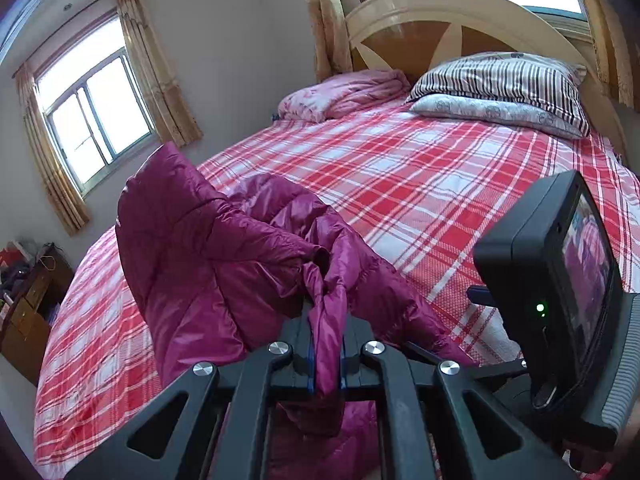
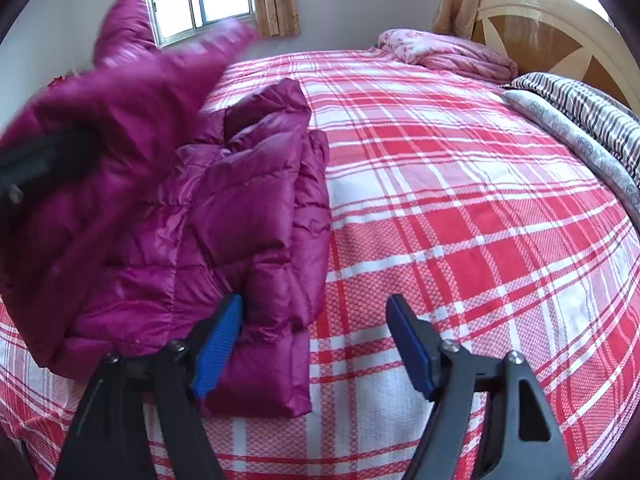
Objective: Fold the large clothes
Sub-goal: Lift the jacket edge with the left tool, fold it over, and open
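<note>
A magenta puffer jacket lies on the red plaid bed. My left gripper is shut on a bunched fold of the jacket and holds part of it raised. In the right wrist view the jacket lies at the left, with a lifted, blurred part at the upper left beside the dark left gripper. My right gripper is open and empty, just above the bed at the jacket's near right corner; its left blue pad sits over the jacket's edge.
A striped pillow on a paisley pillow and a folded pink quilt lie by the wooden headboard. A window with curtains is at the left, a wooden dresser below it.
</note>
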A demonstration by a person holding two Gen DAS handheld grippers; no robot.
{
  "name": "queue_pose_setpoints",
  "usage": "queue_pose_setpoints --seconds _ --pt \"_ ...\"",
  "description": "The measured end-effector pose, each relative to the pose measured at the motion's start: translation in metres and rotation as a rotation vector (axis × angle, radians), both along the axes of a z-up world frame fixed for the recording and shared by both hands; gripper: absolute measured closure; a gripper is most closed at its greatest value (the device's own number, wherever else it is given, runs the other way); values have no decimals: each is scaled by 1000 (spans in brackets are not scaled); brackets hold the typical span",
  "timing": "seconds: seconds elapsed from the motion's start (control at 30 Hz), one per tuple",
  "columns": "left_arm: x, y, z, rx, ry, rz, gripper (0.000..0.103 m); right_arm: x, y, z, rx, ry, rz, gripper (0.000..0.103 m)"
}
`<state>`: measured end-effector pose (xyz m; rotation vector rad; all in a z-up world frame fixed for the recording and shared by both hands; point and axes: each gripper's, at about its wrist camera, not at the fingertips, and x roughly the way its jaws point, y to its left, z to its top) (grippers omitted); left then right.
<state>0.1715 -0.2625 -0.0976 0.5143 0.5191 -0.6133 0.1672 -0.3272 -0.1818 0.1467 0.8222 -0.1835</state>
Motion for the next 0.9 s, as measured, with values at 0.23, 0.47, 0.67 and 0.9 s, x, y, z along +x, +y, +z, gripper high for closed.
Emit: queue_pose_setpoints --seconds 0.23,0.47,0.67,0.9 --pt "6 -10 -29 19 27 -22 95 -1 -7 -5 14 -9 7 21" --pt "3 -8 -28 6 2 -41 91 -1 -5 -7 -14 -19 1 20" --pt "-11 -3 -3 -47 -80 -22 86 -1 -5 -9 -7 -23 -1 18" --pt "-2 36 46 -233 -210 118 12 0 -6 -10 -15 -24 0 17"
